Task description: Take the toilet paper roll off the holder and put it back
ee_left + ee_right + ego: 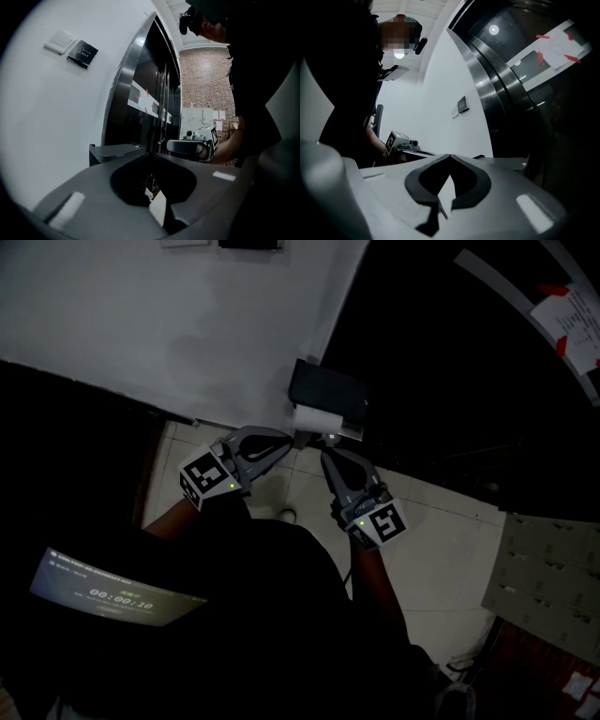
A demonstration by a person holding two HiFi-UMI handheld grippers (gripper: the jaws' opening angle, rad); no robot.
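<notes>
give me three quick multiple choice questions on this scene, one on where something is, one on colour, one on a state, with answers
1. Where is the toilet paper roll?
A. on the floor
B. at the holder on the wall
C. on a shelf

2. What colour is the roll?
A. white
B. blue
C. brown

3. How do the right gripper's jaws stand?
A. wide apart
B. closed on the roll
C. together, with nothing between them

Answers:
1. B: the head view shows it under the dark holder.
2. A: it shows pale white against the holder.
3. C: the right gripper view shows the tips meeting, empty.
</notes>
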